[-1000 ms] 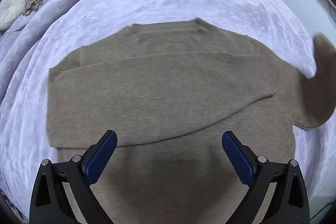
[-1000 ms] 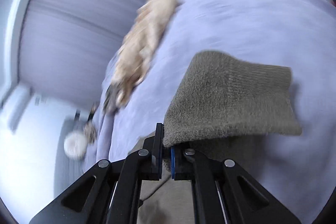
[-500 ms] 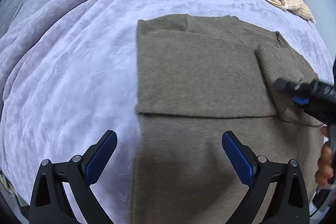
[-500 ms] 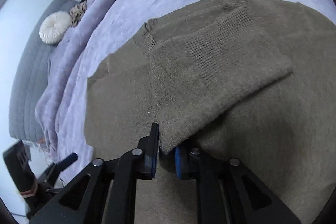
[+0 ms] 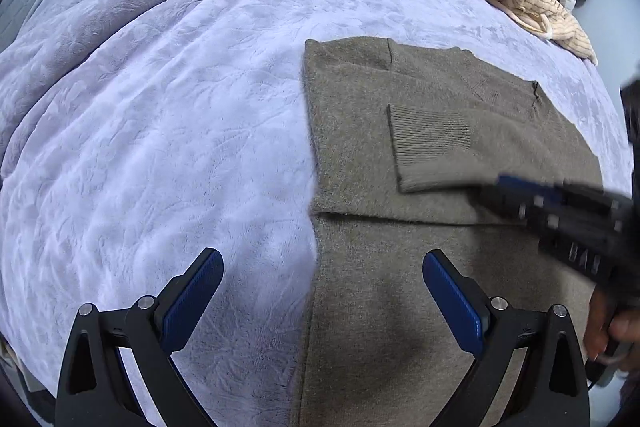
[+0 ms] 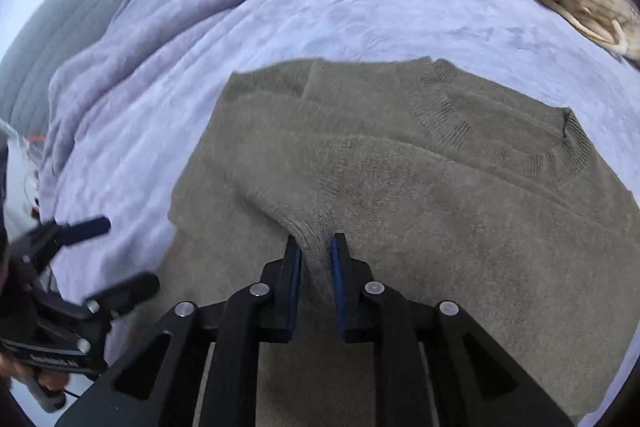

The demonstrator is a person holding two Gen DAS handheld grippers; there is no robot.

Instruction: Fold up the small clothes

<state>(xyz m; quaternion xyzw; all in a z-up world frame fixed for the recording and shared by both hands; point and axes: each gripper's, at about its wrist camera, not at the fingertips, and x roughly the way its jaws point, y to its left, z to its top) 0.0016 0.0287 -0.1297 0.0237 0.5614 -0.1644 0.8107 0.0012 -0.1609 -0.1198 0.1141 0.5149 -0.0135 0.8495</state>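
Left wrist view: the left gripper hangs with jaws wide apart and empty over the sweater's left edge on the blanket. Further right, the sleeve lies folded across the chest, and the right gripper has its jaws partly closed around the cuff. I'd say both sides look folded in; the bottom-to-collar fold seems left
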